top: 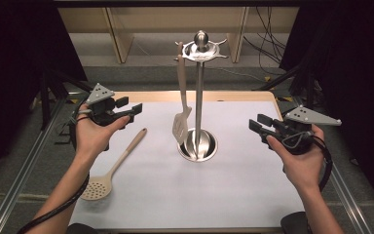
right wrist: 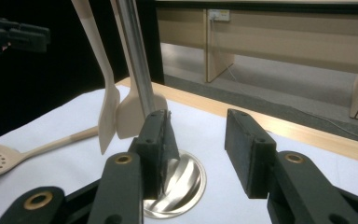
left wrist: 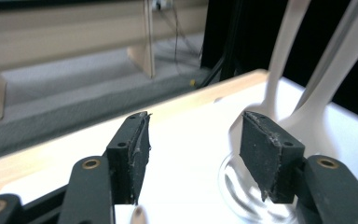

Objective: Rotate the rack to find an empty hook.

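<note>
A steel utensil stand [top: 199, 97] rises from the middle of the white mat [top: 233, 195], its round base [top: 198, 145] at the centre. A beige slotted turner [top: 180, 102] hangs from the stand's top ring, its blade hanging just left of the pole above the base. A beige skimmer spoon [top: 111, 170] lies flat on the mat at near left, perforated bowl towards the near edge, handle pointing far and right towards the stand.

The left gripper [top: 126, 109] is held above the far-left part of the mat, jaws wide apart with nothing between them; the skimmer's handle tip lies just near and right of it. The right gripper [top: 259, 125] is held at the right, also wide open and empty, well apart from the skimmer, with the stand between them.
</note>
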A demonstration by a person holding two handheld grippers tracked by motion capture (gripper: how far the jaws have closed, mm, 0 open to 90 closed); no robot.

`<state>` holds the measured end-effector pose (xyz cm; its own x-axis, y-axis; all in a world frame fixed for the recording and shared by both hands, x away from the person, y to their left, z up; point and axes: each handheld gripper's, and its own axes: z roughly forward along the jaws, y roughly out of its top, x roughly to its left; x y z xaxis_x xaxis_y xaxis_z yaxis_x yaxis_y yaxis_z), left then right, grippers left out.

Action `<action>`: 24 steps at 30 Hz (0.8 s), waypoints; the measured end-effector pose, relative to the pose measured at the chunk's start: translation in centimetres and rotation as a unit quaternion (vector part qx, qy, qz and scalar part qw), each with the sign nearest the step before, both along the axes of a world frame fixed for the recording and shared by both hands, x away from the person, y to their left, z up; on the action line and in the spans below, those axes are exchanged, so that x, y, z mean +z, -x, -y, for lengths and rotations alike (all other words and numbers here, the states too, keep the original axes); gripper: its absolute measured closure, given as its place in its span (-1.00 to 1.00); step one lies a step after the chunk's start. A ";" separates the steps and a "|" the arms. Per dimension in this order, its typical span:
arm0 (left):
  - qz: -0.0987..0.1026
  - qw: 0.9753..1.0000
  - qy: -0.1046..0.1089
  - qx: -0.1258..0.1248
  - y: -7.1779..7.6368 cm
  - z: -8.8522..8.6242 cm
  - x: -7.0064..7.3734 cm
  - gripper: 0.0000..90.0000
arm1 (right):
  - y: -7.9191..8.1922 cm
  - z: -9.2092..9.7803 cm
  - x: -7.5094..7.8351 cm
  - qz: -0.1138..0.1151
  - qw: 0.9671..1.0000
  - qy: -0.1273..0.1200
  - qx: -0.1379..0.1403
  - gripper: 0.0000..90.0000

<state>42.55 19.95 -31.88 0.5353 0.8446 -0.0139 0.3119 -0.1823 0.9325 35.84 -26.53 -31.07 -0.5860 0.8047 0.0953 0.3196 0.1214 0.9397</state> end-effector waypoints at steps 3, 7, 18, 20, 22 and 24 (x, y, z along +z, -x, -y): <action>-0.020 1.000 -0.018 -0.002 -0.5 -0.5 -1.1 -0.08 | 0.1 0.2 0.1 0.004 1.000 0.012 -0.008 0.34; -0.048 0.997 -0.062 -0.009 -1.1 -1.2 -2.4 -0.07 | 0.7 0.3 0.4 0.001 1.000 0.006 -0.018 0.38; -0.164 0.979 -0.118 0.012 -2.2 -2.2 -6.4 -0.01 | 1.2 0.2 0.6 0.013 1.000 0.018 -0.016 0.42; -0.185 0.974 -0.133 0.013 -2.7 -2.6 -7.4 0.00 | 1.1 0.1 0.5 0.001 1.000 0.012 -0.019 0.42; -0.203 0.970 -0.136 0.017 -3.0 -2.9 -8.4 0.01 | 1.0 0.1 0.3 -0.001 1.000 0.010 -0.012 0.41; -0.212 0.967 -0.141 0.020 -3.2 -3.2 -9.2 0.01 | 1.0 0.2 0.3 0.004 1.000 0.013 -0.022 0.41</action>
